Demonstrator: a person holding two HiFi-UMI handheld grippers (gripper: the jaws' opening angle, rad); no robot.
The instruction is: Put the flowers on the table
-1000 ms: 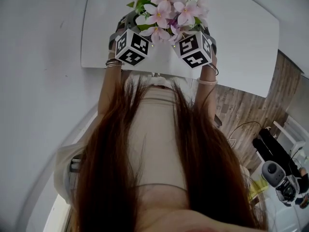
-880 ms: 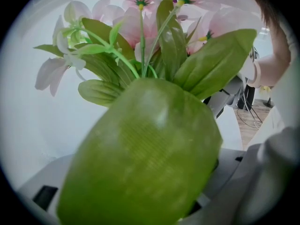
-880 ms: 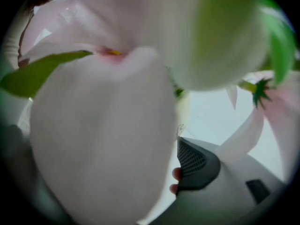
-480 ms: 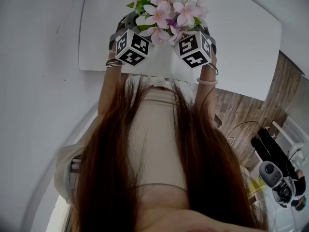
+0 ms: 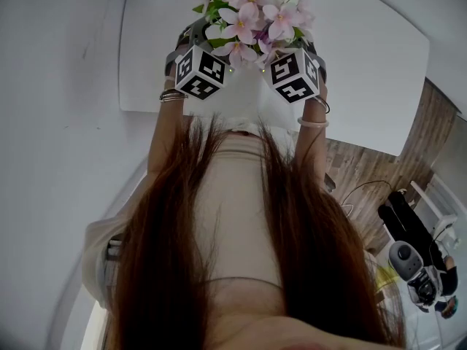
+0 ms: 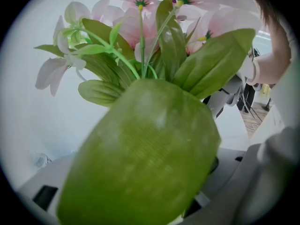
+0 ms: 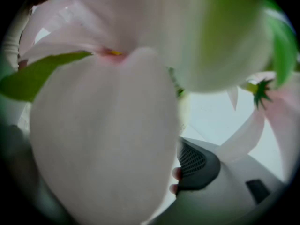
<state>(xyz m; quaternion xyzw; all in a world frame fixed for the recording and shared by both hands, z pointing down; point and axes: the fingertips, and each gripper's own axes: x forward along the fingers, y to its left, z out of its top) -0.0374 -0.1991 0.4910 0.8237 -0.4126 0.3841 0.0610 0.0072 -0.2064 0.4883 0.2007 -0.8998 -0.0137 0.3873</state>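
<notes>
Standing here, I can't read a single word, brand name or number on anything. The only signs are the black-and-white square markers on the left marker cube (image 5: 198,71), which sits on the left gripper (image 5: 194,36), and on the right marker cube (image 5: 294,74), which sits on the right gripper (image 5: 308,47). They are coded patterns, not letters.

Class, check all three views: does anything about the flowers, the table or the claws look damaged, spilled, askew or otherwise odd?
Nothing looks damaged or spilled. The flowers look intact between the left claw and right claw, over the white table. One oddity: a green leaf and a pink petal crowd the gripper cameras, hiding the jaws.
</notes>
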